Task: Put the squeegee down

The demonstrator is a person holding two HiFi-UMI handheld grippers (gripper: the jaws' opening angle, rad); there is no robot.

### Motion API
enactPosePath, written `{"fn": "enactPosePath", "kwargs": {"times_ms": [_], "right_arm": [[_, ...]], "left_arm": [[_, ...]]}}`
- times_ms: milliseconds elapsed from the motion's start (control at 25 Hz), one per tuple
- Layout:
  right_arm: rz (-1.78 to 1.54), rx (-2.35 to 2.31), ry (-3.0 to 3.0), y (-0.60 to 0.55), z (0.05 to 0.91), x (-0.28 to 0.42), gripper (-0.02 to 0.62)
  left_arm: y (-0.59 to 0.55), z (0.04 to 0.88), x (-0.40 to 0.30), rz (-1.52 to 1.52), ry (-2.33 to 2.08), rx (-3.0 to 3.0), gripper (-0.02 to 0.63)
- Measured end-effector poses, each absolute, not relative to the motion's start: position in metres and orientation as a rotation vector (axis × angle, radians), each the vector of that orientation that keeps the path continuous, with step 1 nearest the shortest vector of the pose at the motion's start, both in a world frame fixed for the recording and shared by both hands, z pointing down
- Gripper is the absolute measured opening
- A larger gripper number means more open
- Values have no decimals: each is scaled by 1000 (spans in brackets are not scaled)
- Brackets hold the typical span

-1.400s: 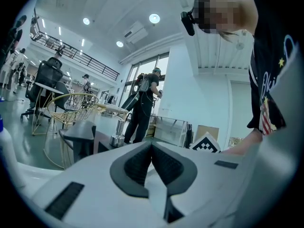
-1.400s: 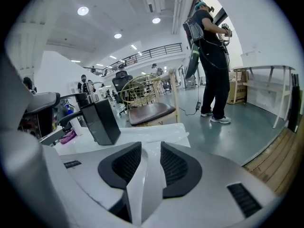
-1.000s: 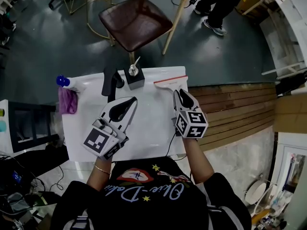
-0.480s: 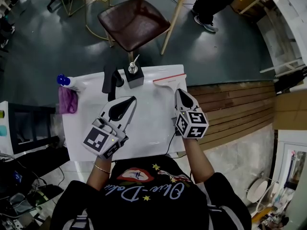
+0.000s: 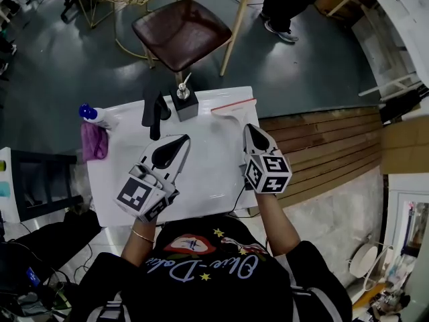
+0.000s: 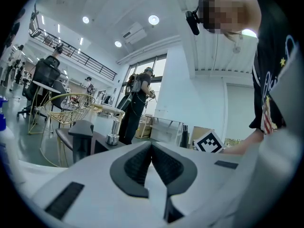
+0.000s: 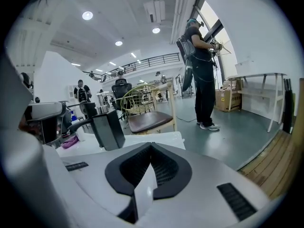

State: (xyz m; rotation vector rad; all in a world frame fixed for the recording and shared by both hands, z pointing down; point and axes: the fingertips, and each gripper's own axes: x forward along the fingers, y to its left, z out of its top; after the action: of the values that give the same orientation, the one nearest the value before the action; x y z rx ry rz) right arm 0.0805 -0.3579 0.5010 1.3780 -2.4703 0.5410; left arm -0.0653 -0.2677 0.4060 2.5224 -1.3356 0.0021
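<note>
The squeegee [image 5: 233, 106], white with a red blade strip, lies flat on the white table [image 5: 208, 173] near its far right corner. My right gripper [image 5: 249, 129] hovers just short of it, shut, with nothing between the jaws and a small gap to the handle. The right gripper view shows that gripper [image 7: 151, 146] with its pads together, and the squeegee is hidden below them. My left gripper [image 5: 186, 140] hangs over the table's middle, also shut and empty. The left gripper view shows the same closed pads on this gripper [image 6: 152, 145].
A black soap dispenser [image 5: 186, 102] and a black faucet [image 5: 154, 113] stand at the table's far edge. At the left edge lie a blue-capped spray bottle [image 5: 94, 116] and a purple cloth [image 5: 94, 141]. Behind the table are a brown chair [image 5: 181, 32] and a standing person [image 5: 288, 2].
The right gripper's jaws have drawn together just behind the squeegee, which stays lying on the table. Both hands have hardly moved.
</note>
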Motion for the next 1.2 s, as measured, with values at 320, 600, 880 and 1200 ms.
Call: {"fn": "enactPosePath", "kwargs": {"times_ms": [320,600,880,1200], "right_arm": [[541,1414,-2513,-347,486,81,3],[535,1437,-2525,-340,478,81,3],[521,1452,-2540,-331,467,79,3],[509,1470,-2558,-323,457,77,3]], "left_arm": [[-262,406,-64,-5,-1302,2538,-3],[-258,406,-65,-11,-1276,2548,-2],[-256,405,-64,-17,-1252,2559,-2],[-252,406,-65,-20,-1225,2565,-2]]}}
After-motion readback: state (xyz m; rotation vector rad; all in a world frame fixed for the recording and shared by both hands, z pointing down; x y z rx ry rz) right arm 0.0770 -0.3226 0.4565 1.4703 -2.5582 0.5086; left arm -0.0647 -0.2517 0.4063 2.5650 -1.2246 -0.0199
